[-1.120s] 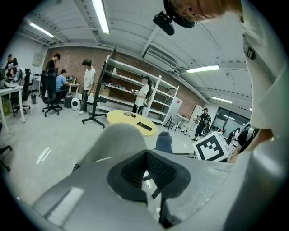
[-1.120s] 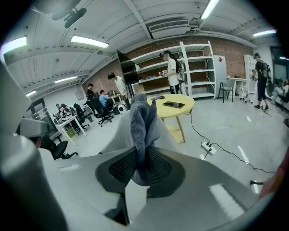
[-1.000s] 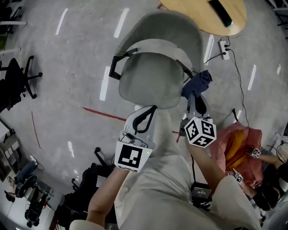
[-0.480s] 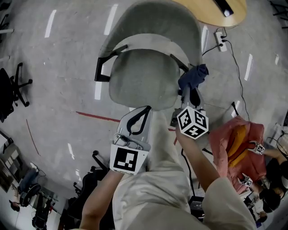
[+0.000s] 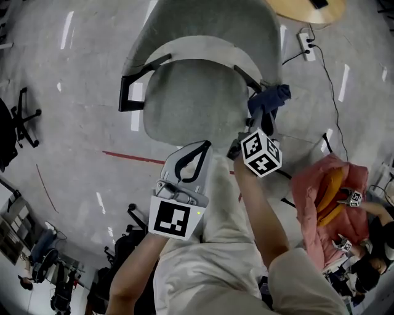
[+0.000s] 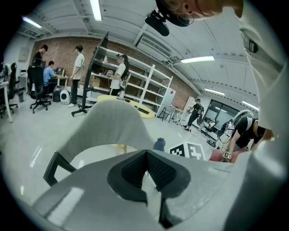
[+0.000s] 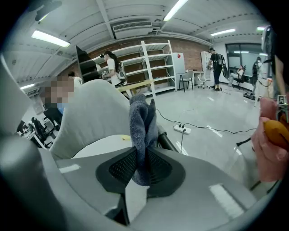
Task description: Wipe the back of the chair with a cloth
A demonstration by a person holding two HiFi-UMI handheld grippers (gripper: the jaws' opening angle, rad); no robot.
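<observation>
A grey chair [image 5: 196, 101] with black armrests stands in front of me, its curved back [image 5: 206, 21] on the far side. My right gripper [image 5: 266, 123] is shut on a dark blue cloth [image 5: 271, 100], held beside the chair's right armrest [image 5: 252, 79]. In the right gripper view the cloth [image 7: 143, 128] stands up from between the jaws, with the chair back [image 7: 92, 115] to the left. My left gripper [image 5: 204, 146] is shut and empty, near the seat's front edge. In the left gripper view its jaws meet below the chair back [image 6: 108, 122].
A round wooden table [image 5: 308, 8] stands behind the chair, with a power strip [image 5: 306, 42] and cable on the floor. A pink and orange bundle [image 5: 325, 195] lies at the right. Black office chairs [image 5: 18, 117] are at the left. People and shelving [image 6: 135, 81] are far off.
My right gripper has moved forward a little with the cloth, staying by the right armrest. The left gripper has barely moved.
</observation>
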